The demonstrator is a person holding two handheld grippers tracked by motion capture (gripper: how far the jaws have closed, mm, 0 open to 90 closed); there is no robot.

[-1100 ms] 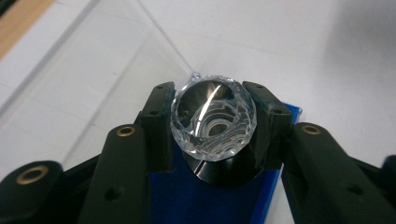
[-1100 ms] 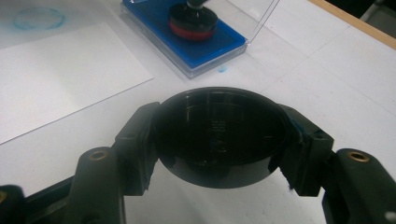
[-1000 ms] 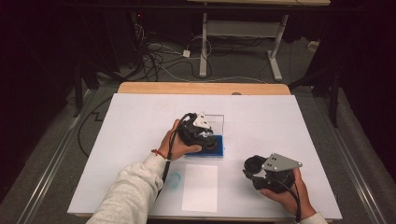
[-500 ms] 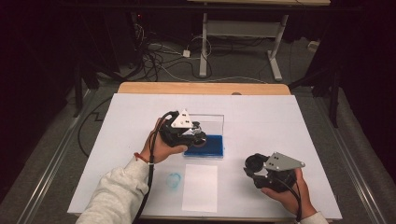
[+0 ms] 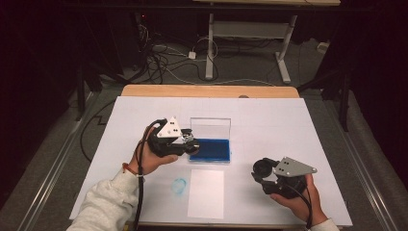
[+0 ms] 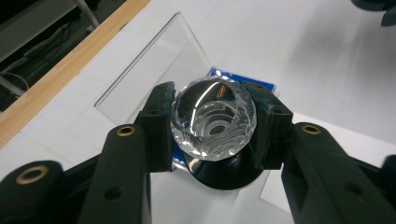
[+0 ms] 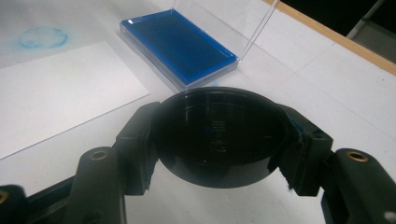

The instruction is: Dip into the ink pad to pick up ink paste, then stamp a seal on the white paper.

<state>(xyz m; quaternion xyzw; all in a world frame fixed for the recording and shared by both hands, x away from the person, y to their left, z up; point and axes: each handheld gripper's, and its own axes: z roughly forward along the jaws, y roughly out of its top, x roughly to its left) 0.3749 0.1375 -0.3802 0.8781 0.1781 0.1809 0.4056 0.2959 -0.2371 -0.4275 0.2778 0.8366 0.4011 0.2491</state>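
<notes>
My left gripper (image 5: 189, 143) is shut on a stamp (image 6: 214, 119) that has a clear faceted knob and a round black base. It hovers at the left end of the blue ink pad (image 5: 211, 149), whose clear lid (image 5: 210, 127) stands open behind it. The pad's blue corner (image 6: 223, 76) peeks out beyond the knob in the left gripper view. My right gripper (image 5: 263, 170) is low at the front right, shut on a round black disc (image 7: 217, 135) that looks like a cap. The ink pad (image 7: 180, 44) lies ahead of it.
A white sheet of paper (image 5: 206, 192) lies in front of the ink pad. A faint blue ring mark (image 5: 179, 185) is on the white table cover to its left. The wooden table edge (image 5: 207, 90) runs along the back, with cables and desk legs on the floor beyond.
The left hand has lifted the stamp off the ink pad and carried it left and a little up. The right hand and its black disc have stayed put.
</notes>
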